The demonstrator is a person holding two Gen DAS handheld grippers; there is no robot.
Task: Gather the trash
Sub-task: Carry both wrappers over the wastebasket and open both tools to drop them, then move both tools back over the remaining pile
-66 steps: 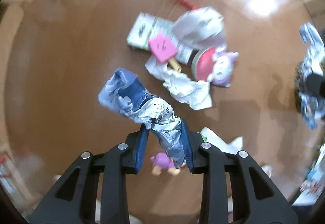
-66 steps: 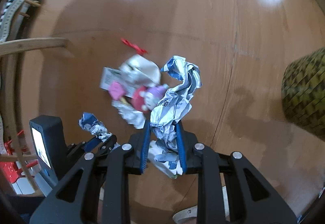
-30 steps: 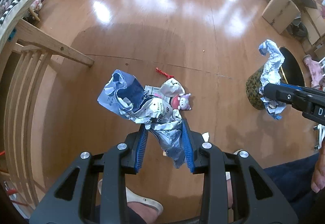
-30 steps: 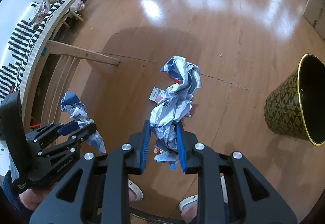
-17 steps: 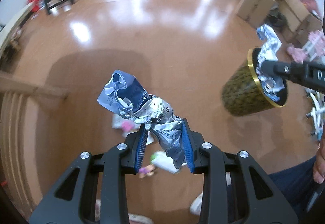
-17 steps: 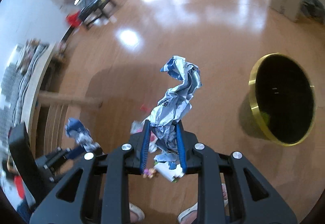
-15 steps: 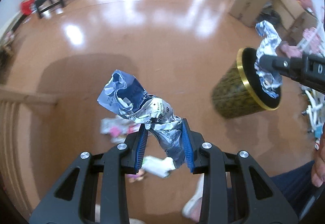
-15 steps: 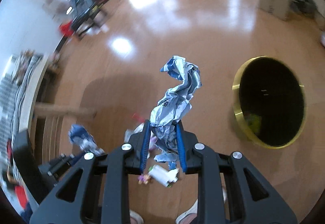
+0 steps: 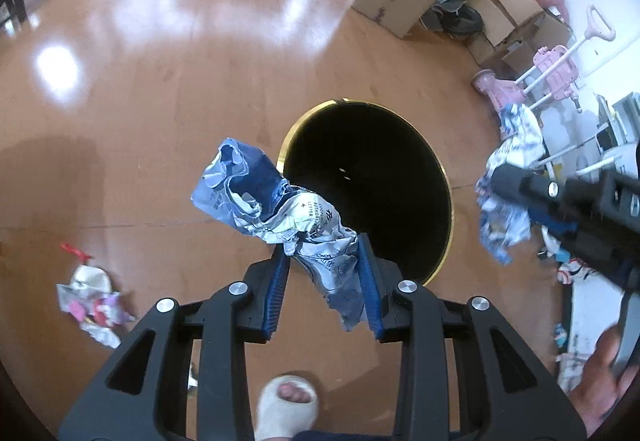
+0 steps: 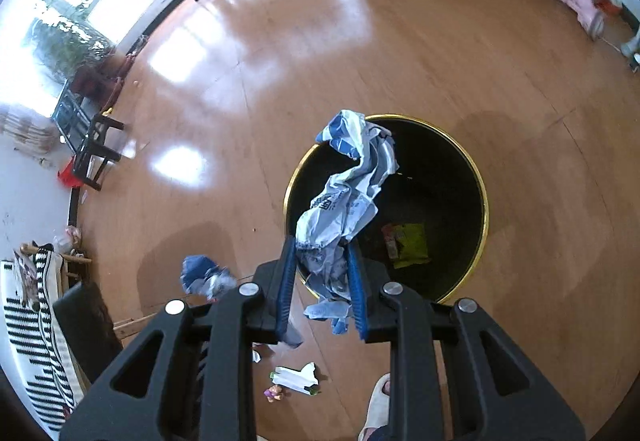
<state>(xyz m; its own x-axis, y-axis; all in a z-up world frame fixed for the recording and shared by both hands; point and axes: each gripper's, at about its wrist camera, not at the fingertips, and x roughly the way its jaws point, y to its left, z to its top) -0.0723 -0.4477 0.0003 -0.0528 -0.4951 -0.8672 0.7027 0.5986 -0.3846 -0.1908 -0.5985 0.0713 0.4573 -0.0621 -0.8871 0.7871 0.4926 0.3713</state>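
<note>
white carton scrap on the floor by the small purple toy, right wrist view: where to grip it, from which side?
Probably the white carton scrap is best pinched across its narrow width at mid-length, from straight above. It lies flat and elongated on the floor, so the ends give less hold. Keep clear of the purple toy beside its left end.

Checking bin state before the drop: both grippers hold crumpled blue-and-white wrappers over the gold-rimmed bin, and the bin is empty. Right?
Not quite. The bin is not empty: the right wrist view shows a yellow-green packet on its bottom. The rest holds: the left gripper and right gripper each hold a crumpled wrapper by the bin.
</note>
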